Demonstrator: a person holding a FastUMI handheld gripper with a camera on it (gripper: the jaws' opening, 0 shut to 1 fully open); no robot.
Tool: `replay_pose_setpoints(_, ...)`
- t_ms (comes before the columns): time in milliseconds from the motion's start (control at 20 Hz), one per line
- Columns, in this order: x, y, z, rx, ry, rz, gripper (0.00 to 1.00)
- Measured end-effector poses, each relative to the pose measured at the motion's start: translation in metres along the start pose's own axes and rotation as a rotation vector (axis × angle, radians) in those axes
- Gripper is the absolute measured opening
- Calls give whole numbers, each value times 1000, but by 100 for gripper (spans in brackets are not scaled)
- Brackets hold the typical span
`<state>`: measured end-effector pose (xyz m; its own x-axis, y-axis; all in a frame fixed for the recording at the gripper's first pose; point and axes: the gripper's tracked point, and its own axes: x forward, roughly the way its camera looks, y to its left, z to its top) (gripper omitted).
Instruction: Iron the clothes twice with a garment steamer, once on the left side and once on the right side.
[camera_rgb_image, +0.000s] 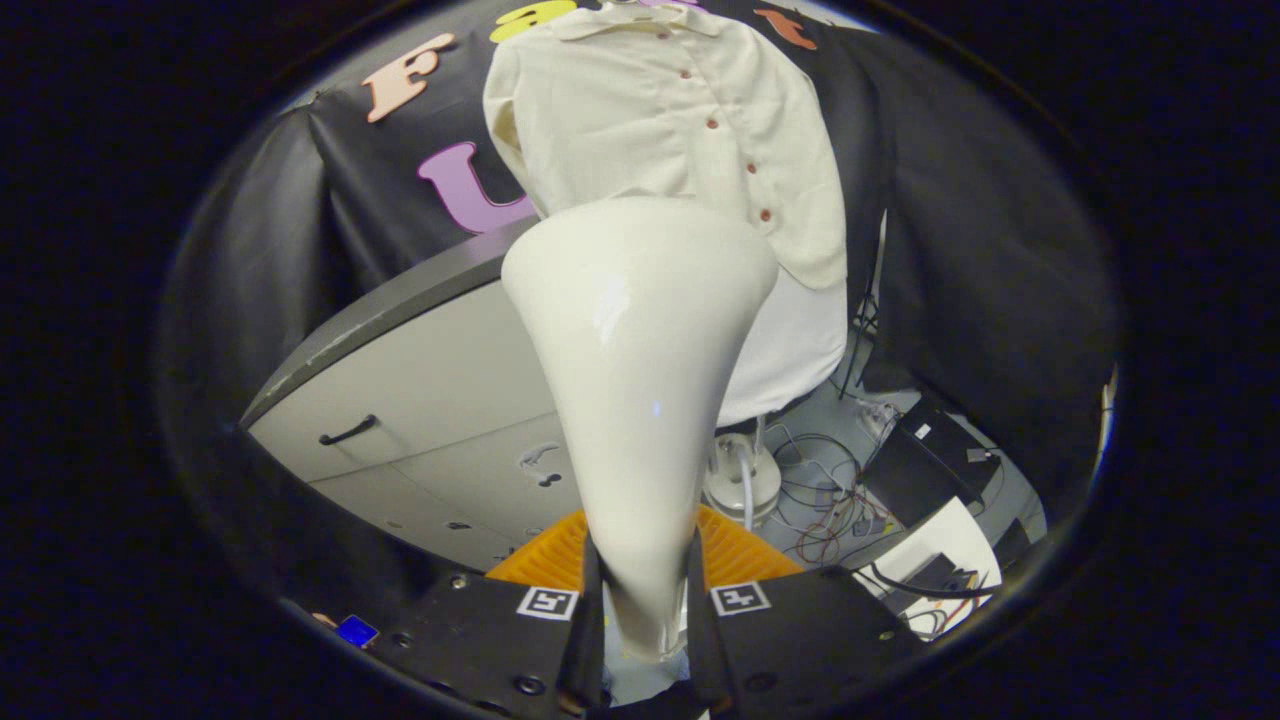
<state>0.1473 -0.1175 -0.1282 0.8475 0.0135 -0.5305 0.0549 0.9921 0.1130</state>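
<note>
A cream garment steamer head (640, 350) rises from between my fingers, narrow at its handle and flaring wide at the top. My gripper (645, 610) is shut on its handle, one finger pressing each side. Beyond the steamer hangs a cream shirt (640, 120) with a row of small red-brown buttons, on a form against the booth wall. The steamer's wide end stands just in front of the shirt's lower middle and hides part of it. I cannot tell whether it touches the cloth.
A pale cabinet (430, 410) with a grey top and dark handles stands to the left below the shirt. On the floor to the right lie a round white base unit (740, 475), tangled cables (830, 510) and dark boxes (925, 465).
</note>
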Motion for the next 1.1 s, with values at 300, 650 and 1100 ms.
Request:
replay_pose_setpoints(300,-37,64,25,-39,-77,28,34)
replay_pose_setpoints(650,-80,128,62,-141,-192,50,34)
replay_pose_setpoints(1100,-114,166,100,-149,-379,87,33)
